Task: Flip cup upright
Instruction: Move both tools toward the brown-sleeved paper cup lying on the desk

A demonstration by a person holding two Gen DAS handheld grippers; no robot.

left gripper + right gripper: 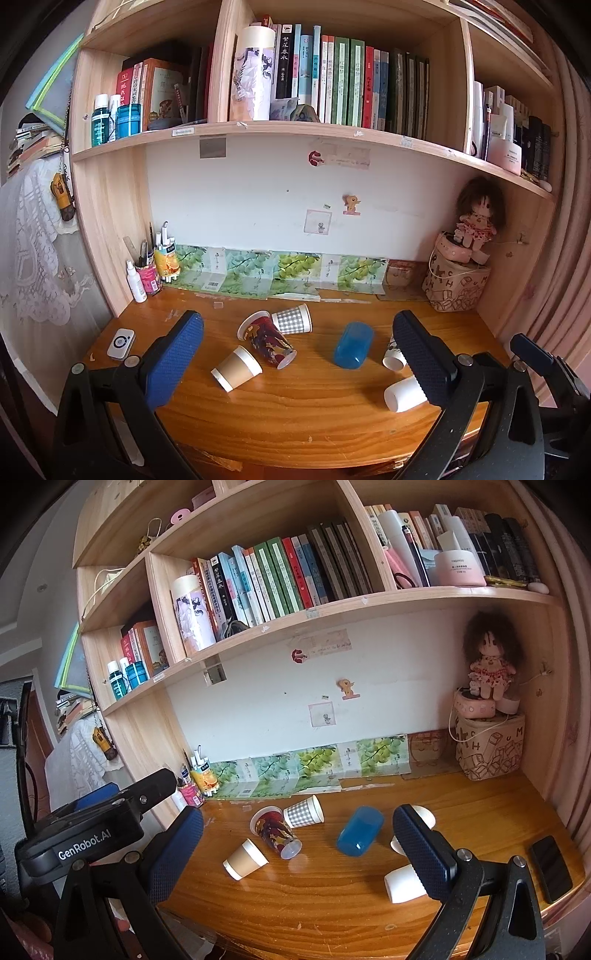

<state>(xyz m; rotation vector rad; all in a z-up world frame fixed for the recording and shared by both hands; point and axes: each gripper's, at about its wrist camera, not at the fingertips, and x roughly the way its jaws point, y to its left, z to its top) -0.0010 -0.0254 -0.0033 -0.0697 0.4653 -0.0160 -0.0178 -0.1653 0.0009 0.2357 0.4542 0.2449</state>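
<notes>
Nearest my lenses are the blue-padded fingers: the left gripper (295, 354) and the right gripper (295, 849) both stand wide apart, holding nothing, above the near part of the wooden desk (314, 417). Several cups lie tipped over on it: a brown paper cup (236, 368) touching a red patterned cup (267, 339), a checked cup (292, 319) behind, a blue plastic cup (354, 344) mid-desk, and white cups (404, 393) to the right. I judge the paper ones light and easily crushed; I'd pinch gently across the wall near the stiffer rim.
</notes>
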